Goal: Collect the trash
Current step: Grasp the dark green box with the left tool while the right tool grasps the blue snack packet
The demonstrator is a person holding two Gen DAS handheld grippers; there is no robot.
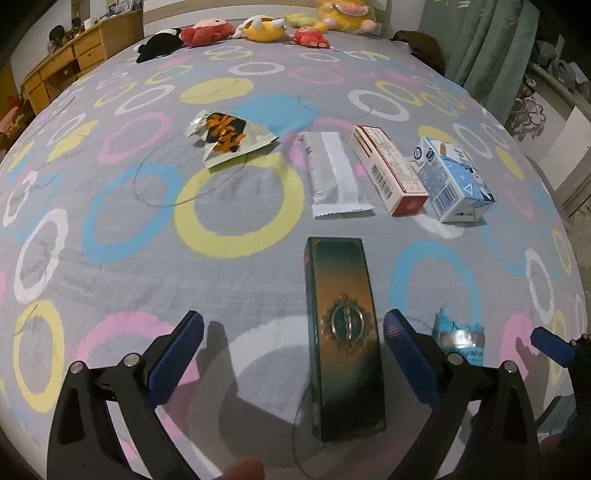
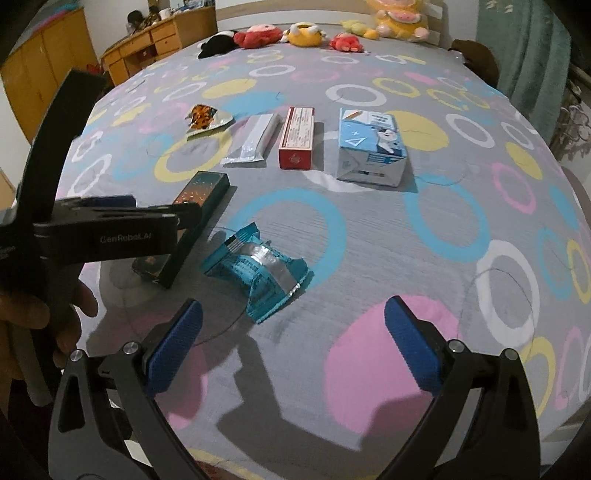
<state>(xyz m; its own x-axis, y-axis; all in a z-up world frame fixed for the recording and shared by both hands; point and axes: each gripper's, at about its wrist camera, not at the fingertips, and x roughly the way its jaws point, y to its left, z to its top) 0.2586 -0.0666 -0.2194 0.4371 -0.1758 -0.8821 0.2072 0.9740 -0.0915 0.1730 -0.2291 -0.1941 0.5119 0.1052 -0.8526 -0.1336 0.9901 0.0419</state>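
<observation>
**Lining up on the dark green box**

Facing a bed scattered with litter, we hold a gripper in each hand. The nearest piece for our left gripper (image 1: 293, 354) is a dark green box (image 1: 341, 332) with a gold emblem, lying flat on the patterned bedspread (image 1: 110, 229). It sits between the two blue pads, much closer to the right-hand pad than the left, and touches neither. The jaws stand wide apart and hold nothing.

Just to the right of the box lies a crumpled teal wrapper (image 2: 258, 269), ahead of our right gripper (image 2: 293, 354) and toward its left pad. That gripper's jaws are also spread wide and empty.

Farther back, in a rough row, lie an orange and silver foil wrapper (image 1: 229, 136), a grey sachet (image 1: 334, 173), a red and white carton (image 1: 388, 166) and a blue and white milk carton (image 1: 450, 177). Plush toys (image 1: 258, 27) line the far edge of the bed.

To take the box well, we judge that the left gripper should shift rightward until the box is centred, then close across its narrow sides. The smooth card may slip, and the soft bedding may give under pressure, so a low, square grip seems wise.
</observation>
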